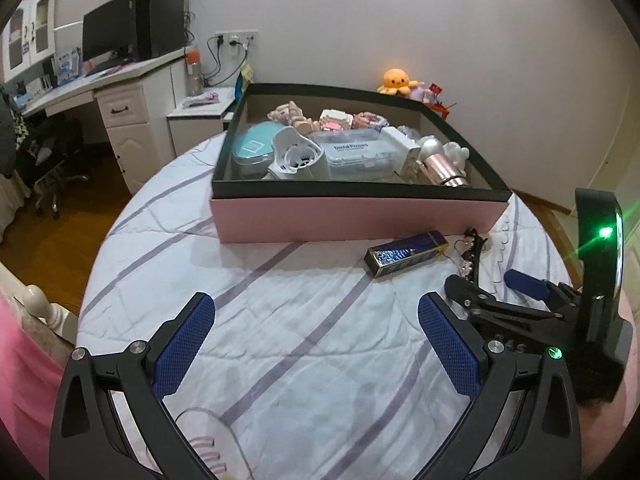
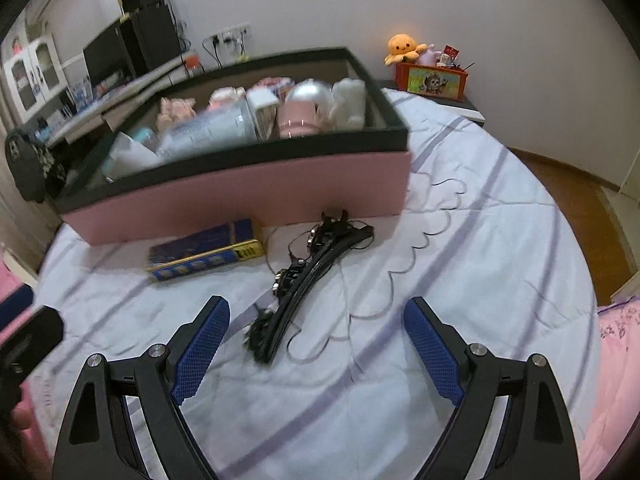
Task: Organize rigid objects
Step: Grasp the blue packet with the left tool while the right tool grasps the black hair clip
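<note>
2 items remain outside the pink box [image 2: 248, 196], blue carton [image 2: 206, 250] and black hair clip [image 2: 308, 280], so right gripper [image 2: 316, 344] and left gripper [image 1: 316, 344] hang spread, empty, angled at the bed.

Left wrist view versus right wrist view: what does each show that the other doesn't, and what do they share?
Only the left wrist view shows the right gripper from outside, open over the black hair clip, and the readable clear dental flosser case in the box.

Only the right wrist view shows the hair clip's full curved length between its own open fingers, and the orange cartoon box under the plush octopus.

Both show the pink box, the blue-and-gold box in front of it, and the striped bedsheet.
</note>
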Motion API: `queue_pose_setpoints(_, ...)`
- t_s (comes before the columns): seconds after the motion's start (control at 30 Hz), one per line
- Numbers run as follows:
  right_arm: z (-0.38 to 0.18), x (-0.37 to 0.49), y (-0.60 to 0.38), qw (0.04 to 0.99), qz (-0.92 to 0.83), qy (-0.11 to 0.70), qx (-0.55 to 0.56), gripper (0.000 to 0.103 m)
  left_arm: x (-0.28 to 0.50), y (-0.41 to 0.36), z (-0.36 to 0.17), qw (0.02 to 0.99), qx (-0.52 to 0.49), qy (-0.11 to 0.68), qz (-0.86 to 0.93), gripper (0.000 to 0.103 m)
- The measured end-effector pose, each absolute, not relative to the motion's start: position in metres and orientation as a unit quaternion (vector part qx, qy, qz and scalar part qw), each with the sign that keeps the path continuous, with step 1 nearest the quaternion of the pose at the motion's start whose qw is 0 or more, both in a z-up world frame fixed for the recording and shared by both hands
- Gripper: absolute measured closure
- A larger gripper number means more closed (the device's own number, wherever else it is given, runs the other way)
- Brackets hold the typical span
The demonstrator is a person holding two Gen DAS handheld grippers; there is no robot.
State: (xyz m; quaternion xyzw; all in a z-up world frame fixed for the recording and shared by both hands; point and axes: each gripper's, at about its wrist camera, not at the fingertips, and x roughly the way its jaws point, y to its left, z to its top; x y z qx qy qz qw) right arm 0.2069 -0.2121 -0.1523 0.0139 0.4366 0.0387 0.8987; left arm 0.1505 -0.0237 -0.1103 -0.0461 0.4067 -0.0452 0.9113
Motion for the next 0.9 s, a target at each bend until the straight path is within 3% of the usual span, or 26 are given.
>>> queue_pose_setpoints(0.03,-0.152,0.207,-0.213,0.9,0.039,0.434,0.016,0.019,0.154,-0.024,-0.112,0.91,-0.045,0.409,-0.045,0.0)
queue_pose_setpoints(0.13,-0.149,0.208,-0.218,0.904,0.043,0.424,0.018,0.047,0.163,-0.027,-0.117,0.907,-0.045,0.415,-0.047,0.0)
queue_pose_setpoints(0.27,-0.146,0.203,-0.224,0.902,0.051,0.428,-0.005,0.071,0.173,-0.035,-0.121,0.905,-0.038,0.419,-0.057,0.0)
queue_pose_setpoints(0.47,-0.142,0.194,-0.241,0.9,0.066,0.431,0.014,0.081,0.193,-0.06,-0.128,0.902,0.001,0.424,-0.082,0.0)
queue_pose_setpoints(0.9,-0.143,0.201,-0.246,0.898,0.071,0.434,0.02,0.082,0.232,-0.103,-0.146,0.885,-0.019,0.453,-0.105,0.0)
